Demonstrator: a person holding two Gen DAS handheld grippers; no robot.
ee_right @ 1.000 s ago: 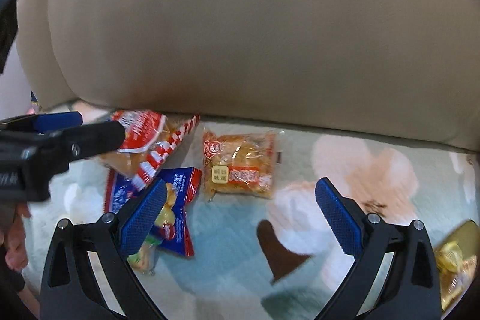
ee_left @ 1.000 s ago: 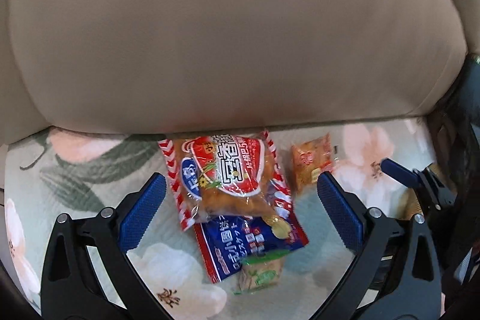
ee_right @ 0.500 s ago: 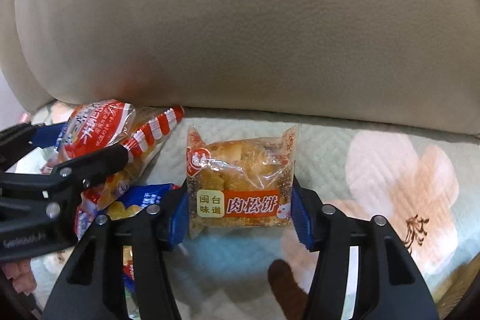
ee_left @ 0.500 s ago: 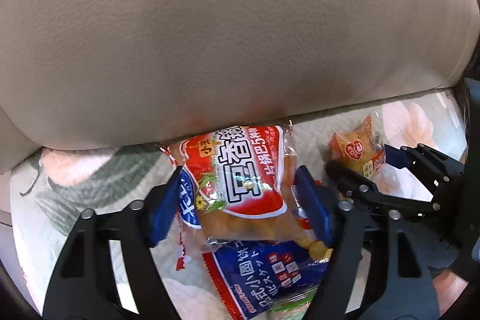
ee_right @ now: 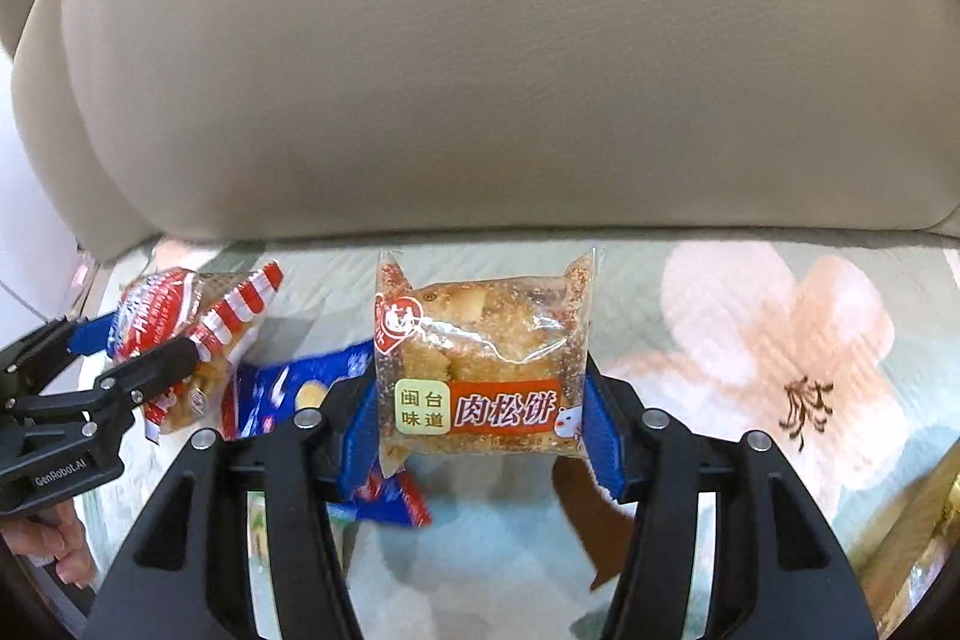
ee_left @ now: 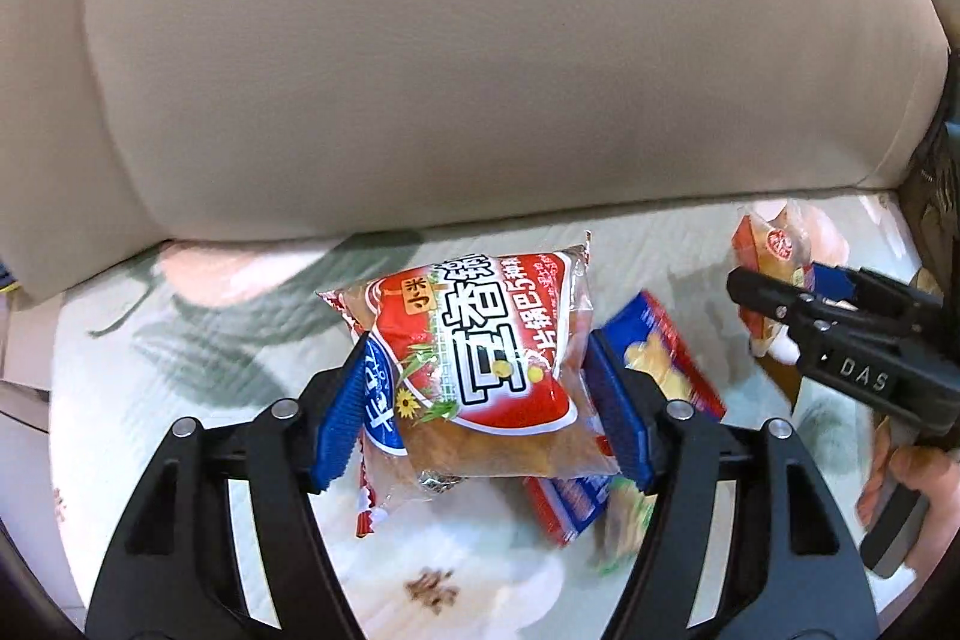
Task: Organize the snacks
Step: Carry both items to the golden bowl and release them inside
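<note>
My left gripper (ee_left: 480, 412) is shut on a red and white bread packet (ee_left: 474, 358), held tilted above the floral sofa cover (ee_left: 198, 352). My right gripper (ee_right: 480, 418) is shut on a clear orange pastry packet (ee_right: 486, 358), held upright. In the right wrist view the left gripper (ee_right: 138, 346) and its red packet (ee_right: 180, 322) appear at the left. The right gripper (ee_left: 804, 298) with its pastry packet (ee_left: 768, 256) shows at the right of the left wrist view. A blue biscuit packet (ee_left: 660, 370) lies on the cover below, also visible as the blue packet (ee_right: 282, 394).
A beige sofa backrest (ee_left: 480, 70) rises just behind the snacks. A small green packet (ee_left: 624, 526) lies by the blue one. A golden packet (ee_right: 912, 538) lies at the lower right of the seat. A hand (ee_left: 900, 478) holds the right gripper's handle.
Both grippers went from open to shut on their packets. The red packet and the pastry packet have since lifted off the cover, uncovering more of the blue packet.
</note>
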